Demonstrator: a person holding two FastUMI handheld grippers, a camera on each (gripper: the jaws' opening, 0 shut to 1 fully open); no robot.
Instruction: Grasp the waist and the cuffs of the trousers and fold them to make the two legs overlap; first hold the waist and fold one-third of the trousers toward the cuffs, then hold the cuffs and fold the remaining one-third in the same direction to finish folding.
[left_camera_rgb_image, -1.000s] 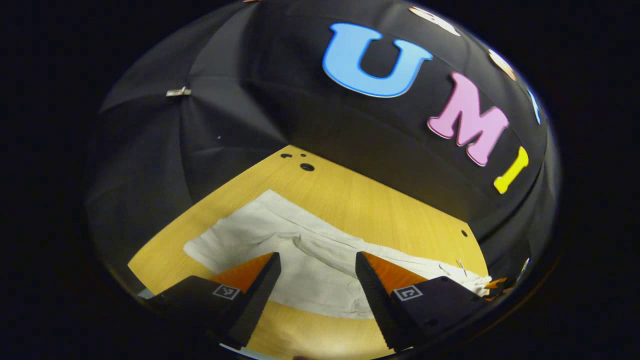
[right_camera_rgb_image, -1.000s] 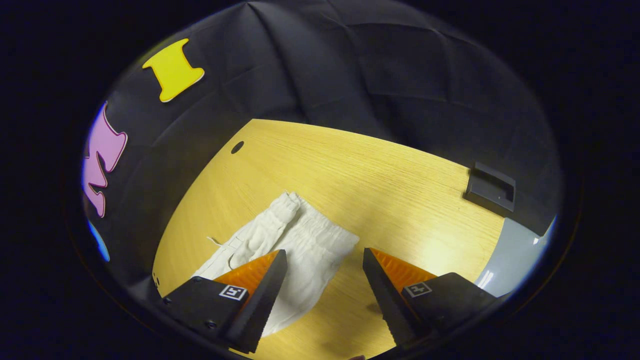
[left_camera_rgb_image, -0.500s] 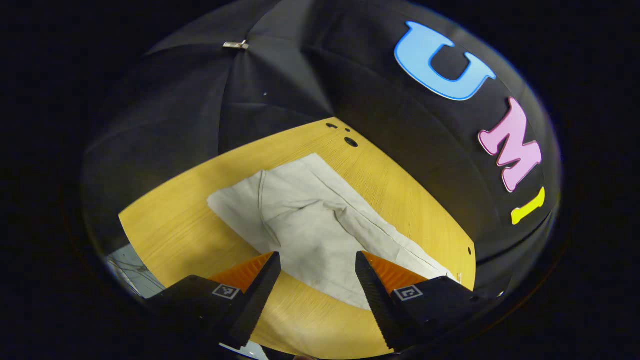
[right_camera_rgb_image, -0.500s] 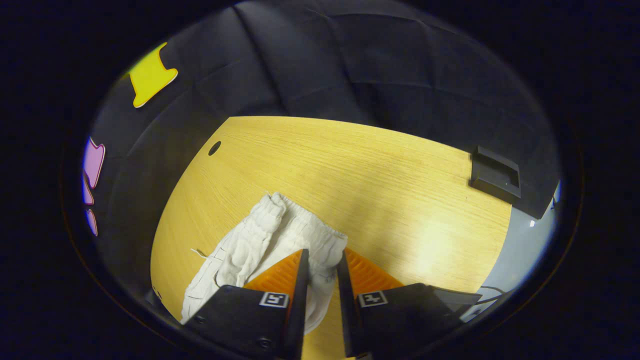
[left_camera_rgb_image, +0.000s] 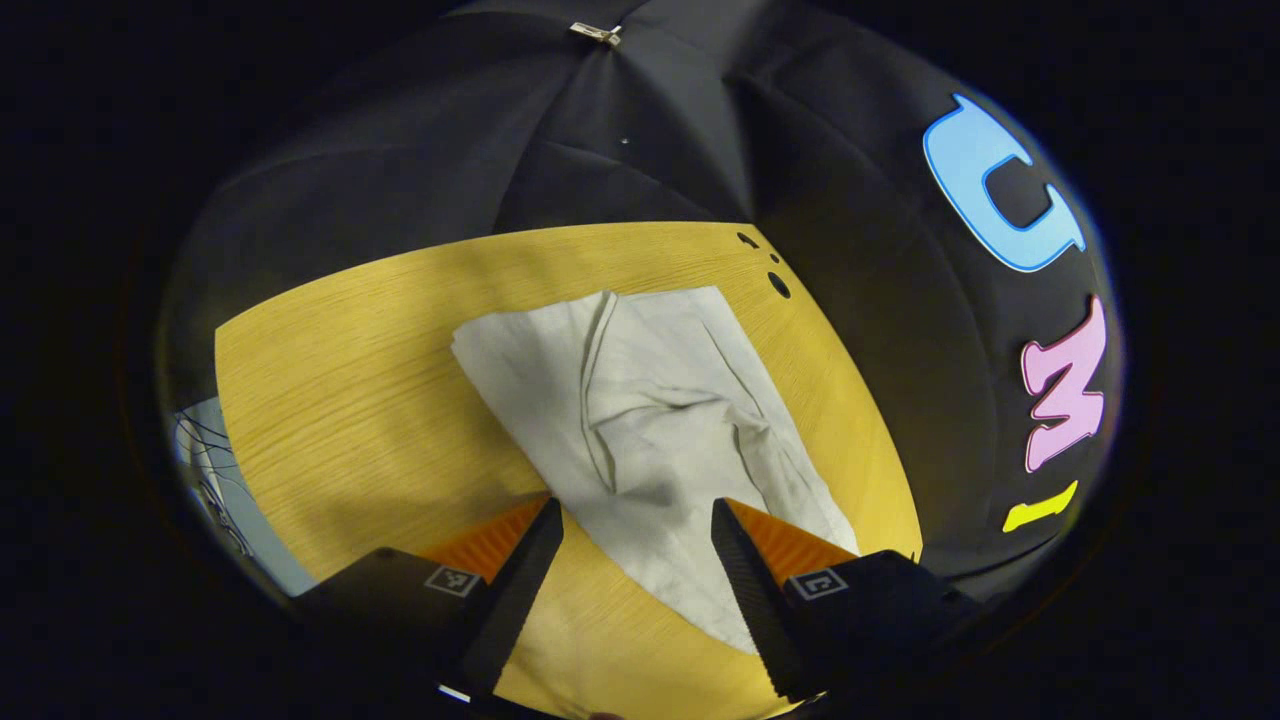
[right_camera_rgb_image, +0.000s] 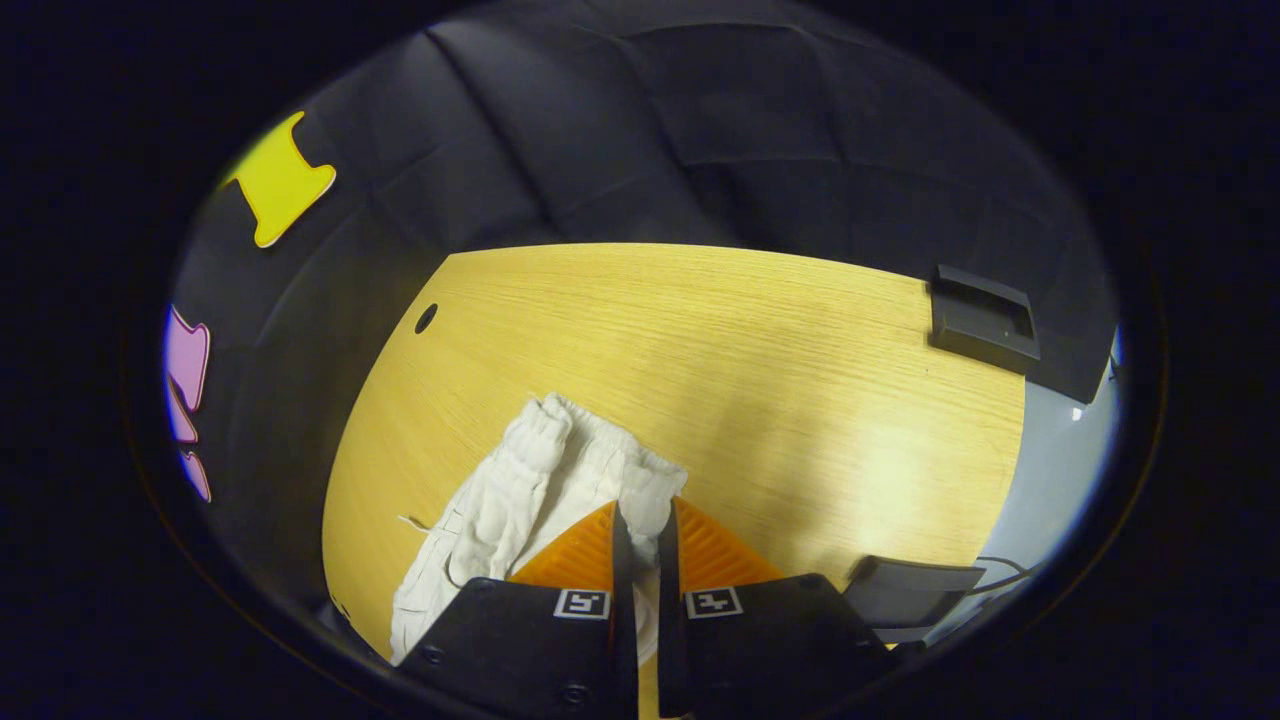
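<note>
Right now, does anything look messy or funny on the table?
Yes. The trousers aren't lying flat: a bunched ridge of wrinkles crosses the middle, and the waist is scrunched up where the right gripper pinches it.

White trousers (left_camera_rgb_image: 660, 420) lie spread and creased on the yellow wooden tabletop (left_camera_rgb_image: 350, 400), legs side by side with a fold line between them. Their gathered elastic waist (right_camera_rgb_image: 590, 450) is bunched and pinched between the right gripper's fingers (right_camera_rgb_image: 612, 540).

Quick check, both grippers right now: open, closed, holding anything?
Left gripper: open above the trousers, holding nothing.
Right gripper: closed on the trousers' gathered waist.
</note>
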